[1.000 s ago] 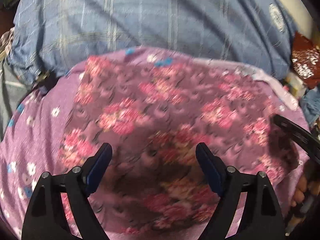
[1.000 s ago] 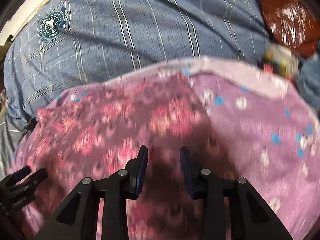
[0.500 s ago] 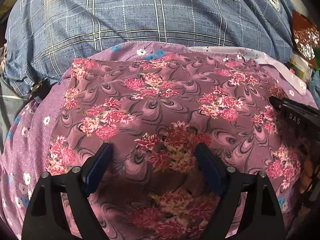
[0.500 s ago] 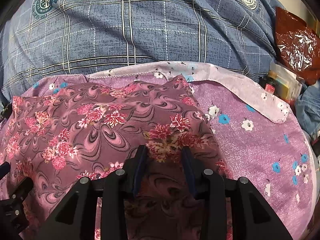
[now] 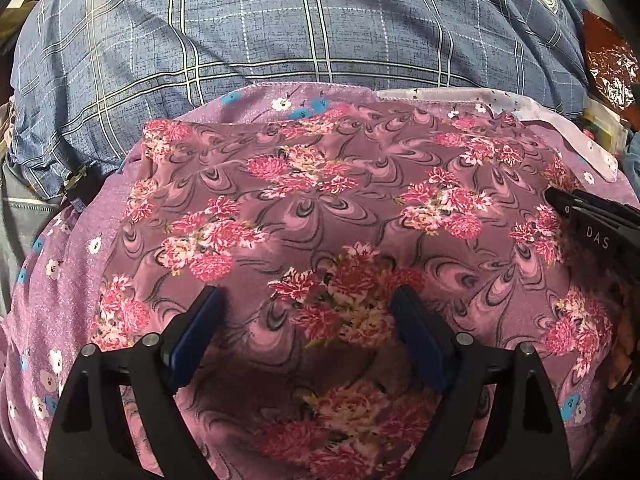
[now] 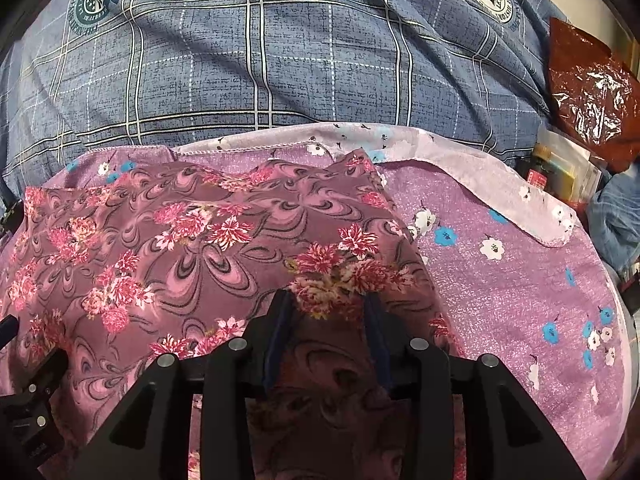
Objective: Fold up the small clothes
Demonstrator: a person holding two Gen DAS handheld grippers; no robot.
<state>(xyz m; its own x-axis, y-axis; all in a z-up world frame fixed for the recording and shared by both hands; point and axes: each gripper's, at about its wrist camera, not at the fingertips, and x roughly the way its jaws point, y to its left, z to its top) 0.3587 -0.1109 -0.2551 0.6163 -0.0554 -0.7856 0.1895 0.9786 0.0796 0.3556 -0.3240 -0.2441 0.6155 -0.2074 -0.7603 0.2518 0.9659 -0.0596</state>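
1. Our left gripper [image 5: 308, 312] stands wide apart, its blue pads [image 5: 200, 320] resting on or just above the floral garment [image 5: 304, 208]; nothing is pinched between them, as far as we can see.
2. Our right gripper [image 6: 328, 312] is much narrower, and a hump of the same floral cloth [image 6: 332, 276] bulges up between its pads. We cannot tell for certain whether the pads press on that hump or merely flank it.
3. The garment lies spread, mostly flat, on a lilac sheet [image 6: 500, 292] sprigged with small blue and white flowers, which in turn lies over a blue checked cover [image 5: 280, 28].
4. We judge the garment already folded at least once: its far edge and right corner look tidy and doubled.
5. What remains, we think, is a further fold to make it compact.
6. A crinkled red bag [image 6: 588, 92] sits well off to the right.
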